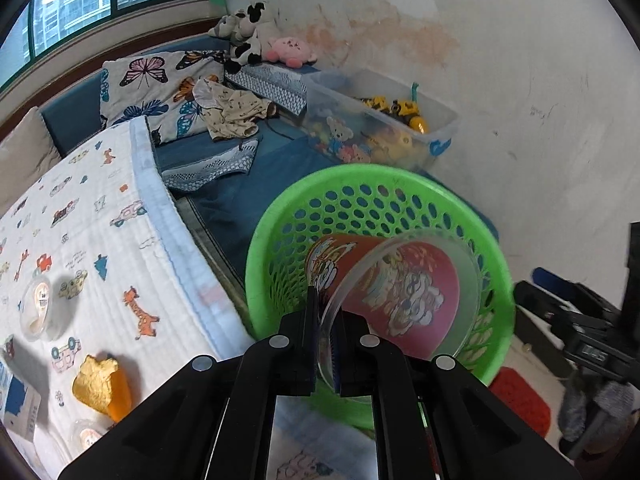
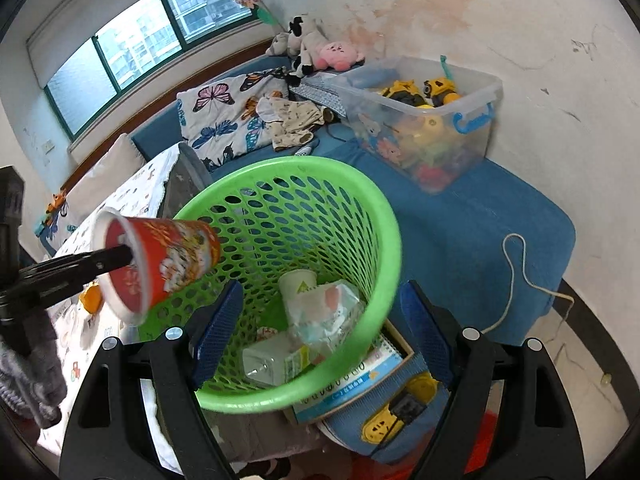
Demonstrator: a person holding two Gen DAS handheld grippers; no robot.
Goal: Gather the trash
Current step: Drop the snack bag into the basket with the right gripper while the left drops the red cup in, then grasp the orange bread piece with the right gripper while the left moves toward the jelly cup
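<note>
My left gripper [image 1: 325, 312] is shut on the rim of a red printed paper cup [image 1: 400, 292], which lies tipped on its side over the mouth of a green mesh basket [image 1: 360, 170]. The right wrist view shows that cup [image 2: 160, 264] at the basket's left rim [image 2: 280, 164], with the left gripper [image 2: 116, 258] clamped on its lip. My right gripper [image 2: 320, 332] stands open, its blue pads [image 2: 218, 332] either side of the basket's near part and not pressing on it. A white paper cup [image 2: 298, 286] and a clear bottle [image 2: 272, 360] lie inside. A round tub [image 1: 38, 308] and a gold wrapper [image 1: 102, 384] lie on the printed sheet.
A clear bin of toys [image 2: 432, 128] sits on the blue mattress [image 2: 480, 220] behind the basket, near the wall. Plush toys [image 2: 320, 48] and clothes lie further back. A yellow power strip [image 2: 396, 412], a white cord [image 2: 516, 280] and a box [image 2: 352, 384] lie beneath the basket.
</note>
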